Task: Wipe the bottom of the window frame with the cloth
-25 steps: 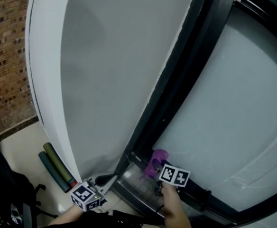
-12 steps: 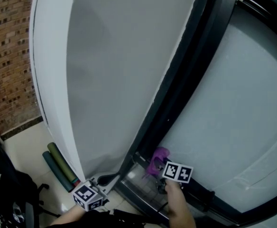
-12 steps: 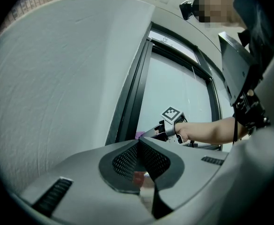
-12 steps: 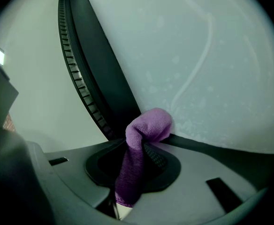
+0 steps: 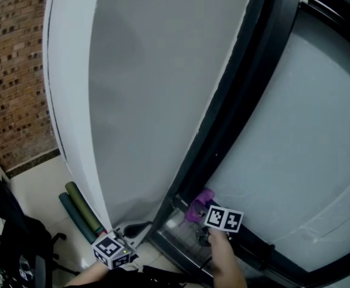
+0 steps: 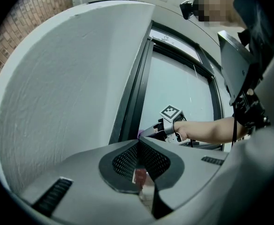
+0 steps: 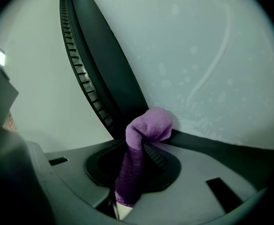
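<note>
Currently the right gripper [image 7: 136, 165] pinches the purple cloth [image 7: 148, 125] between its pads. The cloth's bunched end bulges past the fingertips, straight ahead, touching the dark bottom rail of the window frame [image 7: 221, 146] where rail meets upright, just under the hazy glass [image 7: 207, 55]. The cloth's tail runs back down between the jaws and out of sight.

Left gripper [image 6: 138, 144]: pads pressed together, nothing in them, white wall [image 6: 57, 102] to its left, right gripper ahead of it. Two rolled mats [image 5: 79, 212] lie on the floor [image 5: 37, 185] to its left. Right forearm [image 5: 226, 263] is cut off at the head view's lower edge.
</note>
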Motion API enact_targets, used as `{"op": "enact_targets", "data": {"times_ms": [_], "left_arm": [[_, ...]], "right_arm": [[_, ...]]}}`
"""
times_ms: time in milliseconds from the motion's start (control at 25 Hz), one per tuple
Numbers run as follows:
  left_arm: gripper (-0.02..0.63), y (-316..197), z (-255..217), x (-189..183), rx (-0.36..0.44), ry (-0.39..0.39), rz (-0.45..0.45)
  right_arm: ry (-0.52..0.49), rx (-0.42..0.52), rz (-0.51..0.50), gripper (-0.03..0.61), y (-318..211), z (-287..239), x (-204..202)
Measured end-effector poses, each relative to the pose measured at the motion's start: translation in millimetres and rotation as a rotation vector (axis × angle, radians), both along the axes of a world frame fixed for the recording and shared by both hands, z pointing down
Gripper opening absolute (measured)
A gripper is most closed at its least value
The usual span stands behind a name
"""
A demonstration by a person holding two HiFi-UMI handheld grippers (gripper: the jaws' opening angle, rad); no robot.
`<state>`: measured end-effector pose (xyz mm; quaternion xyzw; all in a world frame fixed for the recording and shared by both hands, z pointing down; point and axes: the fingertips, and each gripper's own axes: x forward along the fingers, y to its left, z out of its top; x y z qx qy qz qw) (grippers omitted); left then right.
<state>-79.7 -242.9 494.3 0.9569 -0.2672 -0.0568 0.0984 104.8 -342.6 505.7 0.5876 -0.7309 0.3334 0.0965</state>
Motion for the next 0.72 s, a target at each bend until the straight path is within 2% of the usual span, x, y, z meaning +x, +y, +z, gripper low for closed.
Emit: {"op": "enact_targets", "data": {"times_ms": [80, 280, 480, 720], "left_arm": [[0.005, -1, 5, -1, -0.015, -0.008, -0.004], [0.005, 2, -8, 5, 0.002, 0.028, 0.01], [0.005, 3, 9, -2, -0.021, -0.019, -0.004], [0.005, 6, 8, -2, -0.028, -0.009, 0.004]], "right_arm": [[-0.013, 0.0, -0.002, 0.089, 0, 0, -1], [-0.043, 0.005, -0.006, 0.089, 3, -2, 1], [-0.059, 0.016, 0.005, 0.089, 6, 2, -3], [-0.08, 0.031, -0.014, 0.089, 17, 8, -14]]}}
